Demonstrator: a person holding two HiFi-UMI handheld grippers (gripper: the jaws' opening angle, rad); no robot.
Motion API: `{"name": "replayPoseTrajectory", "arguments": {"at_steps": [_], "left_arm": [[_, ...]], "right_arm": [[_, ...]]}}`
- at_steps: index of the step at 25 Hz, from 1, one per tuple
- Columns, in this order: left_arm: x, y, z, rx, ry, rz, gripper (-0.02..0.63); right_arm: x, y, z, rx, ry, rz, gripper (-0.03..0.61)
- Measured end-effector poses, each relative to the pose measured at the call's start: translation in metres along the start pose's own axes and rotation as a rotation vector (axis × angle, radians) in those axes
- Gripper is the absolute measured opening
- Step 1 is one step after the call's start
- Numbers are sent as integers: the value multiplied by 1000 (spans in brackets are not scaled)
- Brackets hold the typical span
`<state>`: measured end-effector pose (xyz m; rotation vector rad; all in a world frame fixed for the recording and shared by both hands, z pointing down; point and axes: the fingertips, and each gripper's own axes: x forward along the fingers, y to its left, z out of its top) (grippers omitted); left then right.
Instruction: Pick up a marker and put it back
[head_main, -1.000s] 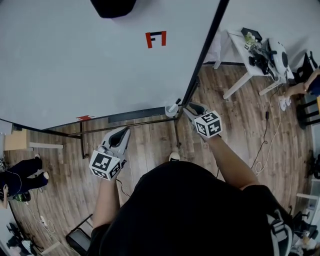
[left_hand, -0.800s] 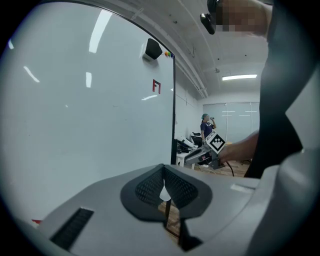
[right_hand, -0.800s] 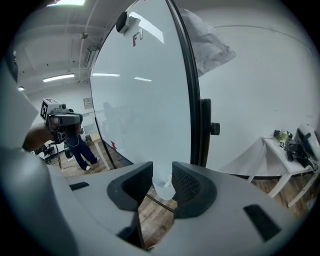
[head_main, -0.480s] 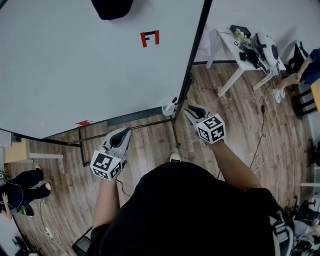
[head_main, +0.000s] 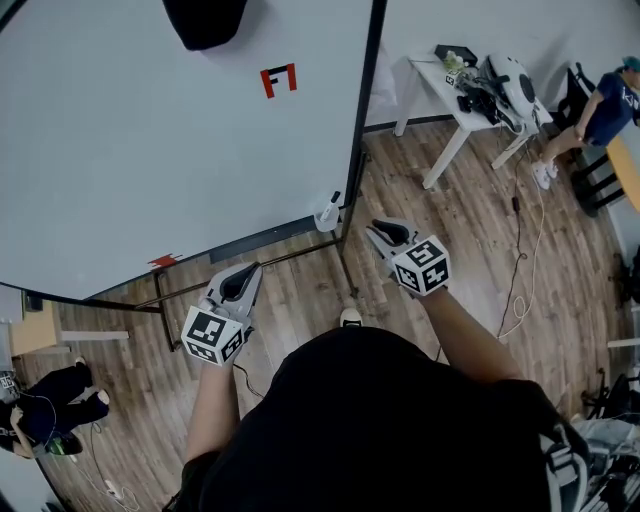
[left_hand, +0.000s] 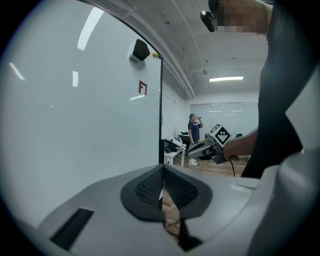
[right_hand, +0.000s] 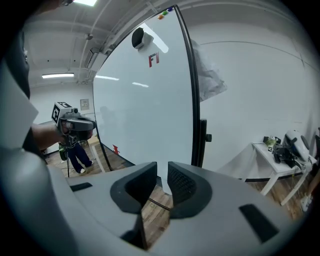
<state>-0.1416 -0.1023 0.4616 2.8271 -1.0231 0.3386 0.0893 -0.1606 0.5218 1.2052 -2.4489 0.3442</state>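
Note:
A black-capped marker (head_main: 331, 203) stands in a small white holder (head_main: 326, 216) at the whiteboard's (head_main: 150, 140) lower right corner. My right gripper (head_main: 378, 231) hovers a short way right of the holder without touching it. Its jaws (right_hand: 161, 182) are closing, a narrow gap is still between the pads, and nothing is held there. My left gripper (head_main: 243, 275) hangs lower left, below the board's bottom edge. The pads (left_hand: 150, 187) of this left one meet and grip nothing.
A red mark (head_main: 279, 79) and a black object (head_main: 205, 20) sit on the board. The board's black stand legs (head_main: 250, 255) run over the wood floor. At the back right are a white table (head_main: 432, 160) with gear, a person (head_main: 600, 100) and a floor cable (head_main: 520, 300).
The right gripper's jaws have narrowed, and it has drawn slightly away from the marker holder. The head view has swung a little, shifting the board leftward. The left gripper has barely moved.

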Motion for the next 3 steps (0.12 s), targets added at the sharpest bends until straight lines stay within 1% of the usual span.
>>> {"name": "replayPoseTrajectory", "arguments": {"at_steps": [3], "left_arm": [[0, -7, 1, 4, -1, -15, 12]], "right_arm": [[-10, 4, -4, 9, -1, -9, 57]]}}
